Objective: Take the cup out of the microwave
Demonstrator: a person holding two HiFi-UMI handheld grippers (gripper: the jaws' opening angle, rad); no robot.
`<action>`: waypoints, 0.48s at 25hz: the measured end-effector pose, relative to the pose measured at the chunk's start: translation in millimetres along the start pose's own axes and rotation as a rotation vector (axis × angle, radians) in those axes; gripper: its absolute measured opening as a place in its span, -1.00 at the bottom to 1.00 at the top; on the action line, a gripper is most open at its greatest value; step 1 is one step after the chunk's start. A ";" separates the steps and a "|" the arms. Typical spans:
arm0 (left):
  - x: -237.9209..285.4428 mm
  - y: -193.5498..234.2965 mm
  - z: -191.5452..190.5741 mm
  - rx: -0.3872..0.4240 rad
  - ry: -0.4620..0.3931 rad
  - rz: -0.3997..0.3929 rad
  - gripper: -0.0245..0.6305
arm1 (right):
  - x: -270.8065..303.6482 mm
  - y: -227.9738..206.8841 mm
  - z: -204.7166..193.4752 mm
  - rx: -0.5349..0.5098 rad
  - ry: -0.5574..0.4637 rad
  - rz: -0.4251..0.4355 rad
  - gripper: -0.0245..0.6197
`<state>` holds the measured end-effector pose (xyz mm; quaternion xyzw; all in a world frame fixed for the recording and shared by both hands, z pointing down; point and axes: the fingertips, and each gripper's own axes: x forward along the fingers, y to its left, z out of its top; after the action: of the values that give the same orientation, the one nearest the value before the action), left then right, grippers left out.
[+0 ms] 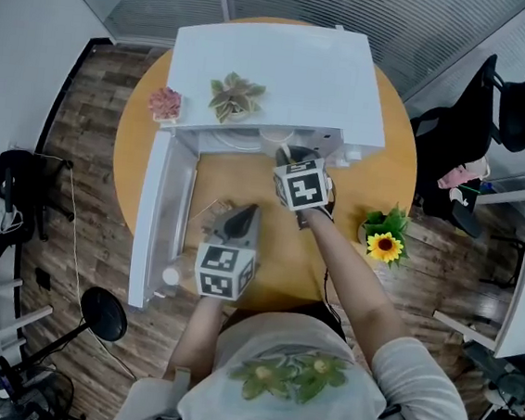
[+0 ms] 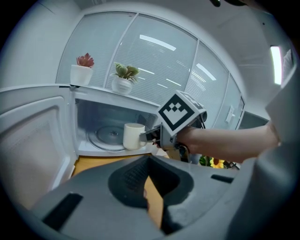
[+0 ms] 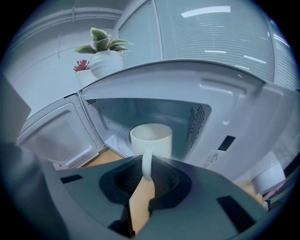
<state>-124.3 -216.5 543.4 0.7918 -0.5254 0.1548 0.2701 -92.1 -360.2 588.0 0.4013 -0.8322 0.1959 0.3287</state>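
1 white microwave (image 1: pixel 278 66) stood on the round wooden worktop (image 1: pixel 388 171), its 1 door (image 1: pixel 164 213) swung fully open to the left of the cavity. 2 potted plants sat on top of the microwave: a pink one (image 1: pixel 165 103) at the front left corner and a green one (image 1: pixel 236 97) near the middle of the front edge. A 3rd pot, holding a sunflower (image 1: pixel 385 243), stood on the worktop in front of the microwave's right end.

1 white cup (image 3: pixel 151 140) was at the microwave's open mouth, upright, just in front of the glass turntable (image 2: pixel 110 136), with its handle pointing outward. The right tongs (image 3: pixel 146 171) reached into that mouth and were clamped on the handle, 1 jaw on each side. Whether the cup rested on the cavity floor or hung clear could not be told.

The left tongs (image 2: pixel 150 161) were held over the worktop in front of the microwave, beside the open door, well apart from the cup. Their 2 tips met with nothing between them.
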 end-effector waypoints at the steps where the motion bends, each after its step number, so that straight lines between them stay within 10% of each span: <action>1: -1.5 -0.7 0.5 0.001 -0.003 0.001 -0.92 | -2.9 1.3 -0.9 0.000 -0.001 0.003 -0.74; 12: -22.7 -8.8 -1.6 0.006 -0.032 0.013 -0.92 | -42.9 15.5 -17.8 0.008 -0.030 0.019 -0.74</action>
<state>-125.3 -195.9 530.3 0.7916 -0.5343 0.1454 0.2584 -77.8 -317.3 569.4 0.3977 -0.8400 0.1961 0.3127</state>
